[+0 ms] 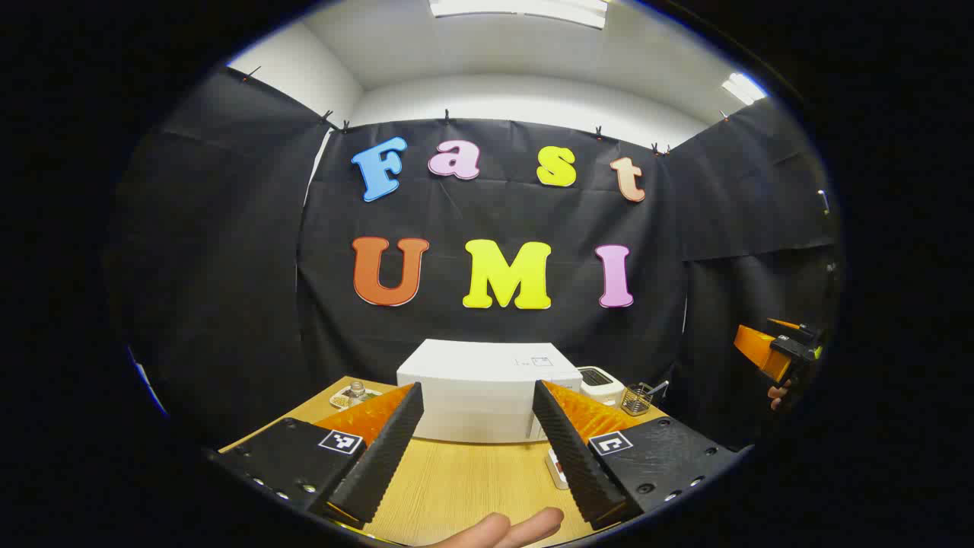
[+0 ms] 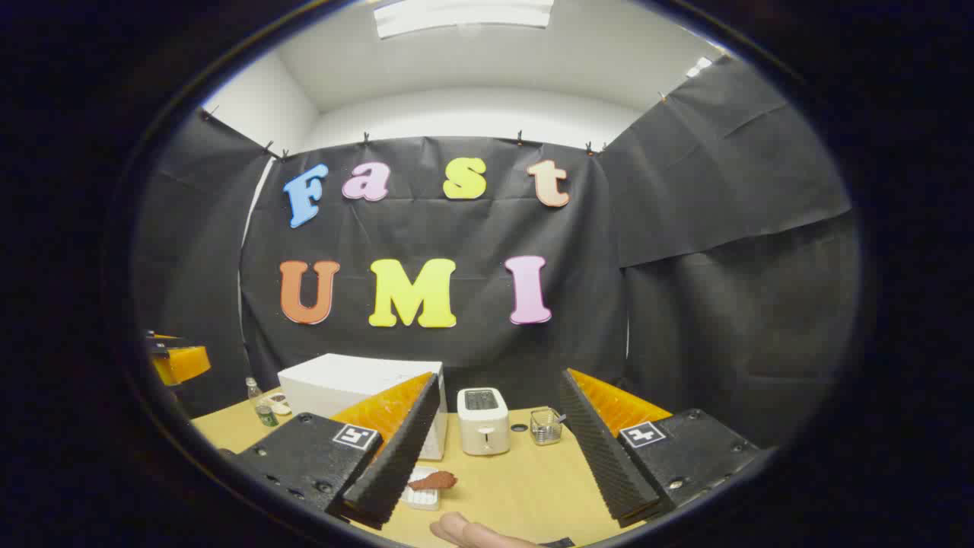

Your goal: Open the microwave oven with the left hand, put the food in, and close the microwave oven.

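Microwave oven [image 1: 487,392] sits at the far middle of the counter [image 1: 464,487], white, door apparently closed. Food [image 2: 434,480], a reddish-brown piece on a small white tray [image 2: 421,497], lies near its front right corner, untouched. Toaster [image 2: 482,420] and wire basket [image 2: 545,426] stand further right. Left tongs [image 1: 475,449] and right tongs [image 2: 491,472] both hang apart, holding nothing, short of everything. Judgement: nothing done yet; opening, loading and closing all remain.

Black cloth wall [image 1: 228,266] pinned by clips around booth; white ceiling [image 2: 472,68] with lit panel light [image 2: 464,15]; light wooden desk [image 2: 525,479] below.
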`<state>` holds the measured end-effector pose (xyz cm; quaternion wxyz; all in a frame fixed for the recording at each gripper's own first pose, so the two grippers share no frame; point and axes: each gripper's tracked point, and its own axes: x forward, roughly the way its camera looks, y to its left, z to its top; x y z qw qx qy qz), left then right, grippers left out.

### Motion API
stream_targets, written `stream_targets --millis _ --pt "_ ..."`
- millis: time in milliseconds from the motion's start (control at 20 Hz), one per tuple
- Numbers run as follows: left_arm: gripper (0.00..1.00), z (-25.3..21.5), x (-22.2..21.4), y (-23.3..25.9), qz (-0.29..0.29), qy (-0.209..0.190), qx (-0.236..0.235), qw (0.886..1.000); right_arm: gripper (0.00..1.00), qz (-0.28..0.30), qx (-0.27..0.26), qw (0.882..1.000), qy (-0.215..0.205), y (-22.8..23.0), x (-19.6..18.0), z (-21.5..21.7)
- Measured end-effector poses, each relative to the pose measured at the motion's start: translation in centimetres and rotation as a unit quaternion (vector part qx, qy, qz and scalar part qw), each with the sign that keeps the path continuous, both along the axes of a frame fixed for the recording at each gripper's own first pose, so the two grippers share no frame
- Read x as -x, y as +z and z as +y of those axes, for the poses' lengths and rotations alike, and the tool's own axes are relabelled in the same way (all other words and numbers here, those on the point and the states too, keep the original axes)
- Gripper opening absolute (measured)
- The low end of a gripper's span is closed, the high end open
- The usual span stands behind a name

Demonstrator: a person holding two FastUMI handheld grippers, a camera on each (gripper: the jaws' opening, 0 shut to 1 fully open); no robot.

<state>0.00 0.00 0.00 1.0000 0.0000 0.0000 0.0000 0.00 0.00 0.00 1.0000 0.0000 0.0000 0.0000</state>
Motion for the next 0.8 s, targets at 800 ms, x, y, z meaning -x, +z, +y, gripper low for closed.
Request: stream_targets --millis 800 --pt "0.92 -1.7 0.2 -1.5 0.008 -0.021 -0.009 1.000 0.90 0.008 -0.012 1.000 0.001 -1.2 -0.5 -1.2"
